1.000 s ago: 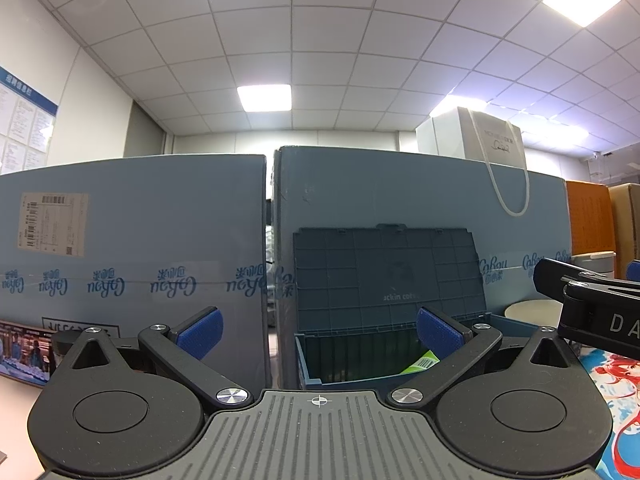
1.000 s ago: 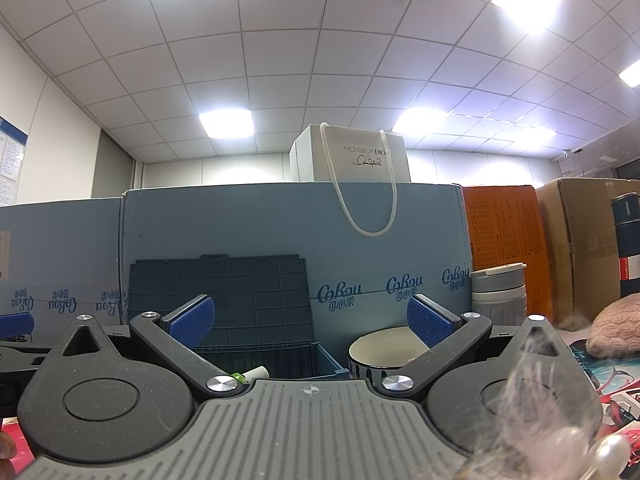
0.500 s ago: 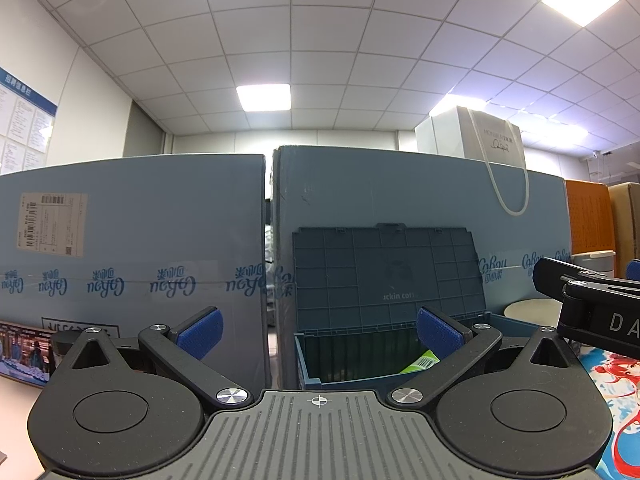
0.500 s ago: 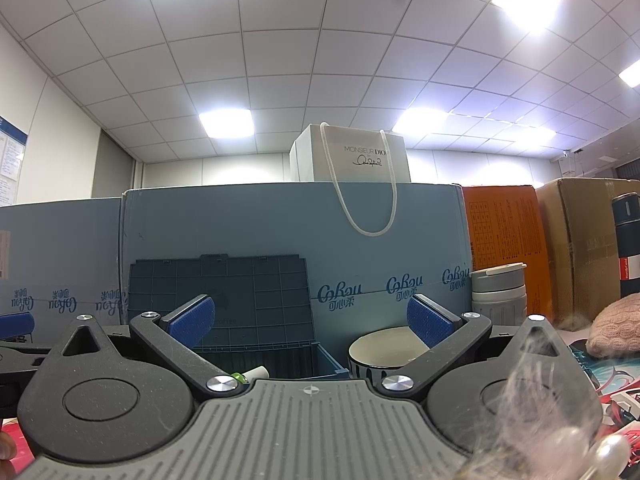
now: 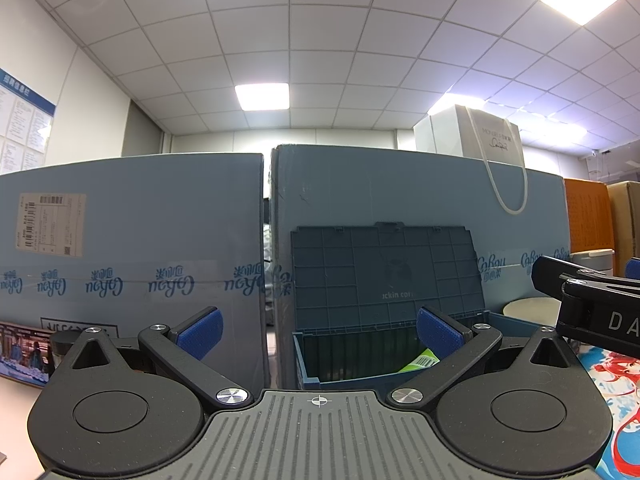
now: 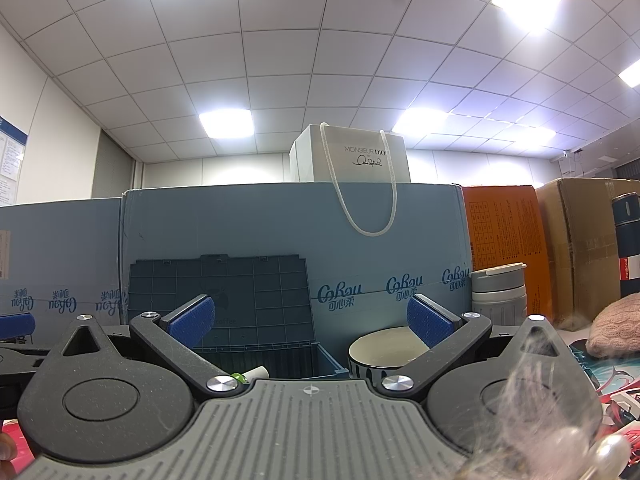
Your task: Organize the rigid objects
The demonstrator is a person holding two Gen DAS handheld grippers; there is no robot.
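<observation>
A dark blue plastic storage box (image 5: 352, 364) with its lid (image 5: 384, 272) raised stands ahead; it also shows in the right wrist view (image 6: 280, 354). A green-and-white packet (image 5: 420, 360) lies inside it. My left gripper (image 5: 318, 334) is open and empty, aimed at the box. My right gripper (image 6: 310, 322) is open and empty, facing the box and a round cream bowl (image 6: 384, 354) to the box's right. A white tube end (image 6: 256, 373) shows at the box's near edge.
Tall blue cardboard boxes (image 5: 132, 248) wall off the back, with a white gift bag (image 6: 352, 160) on top. A grey lidded container (image 6: 498, 292), orange and brown boxes (image 6: 504, 240), a dark flask (image 6: 628, 240) and a pink knit item (image 6: 616, 328) stand at right.
</observation>
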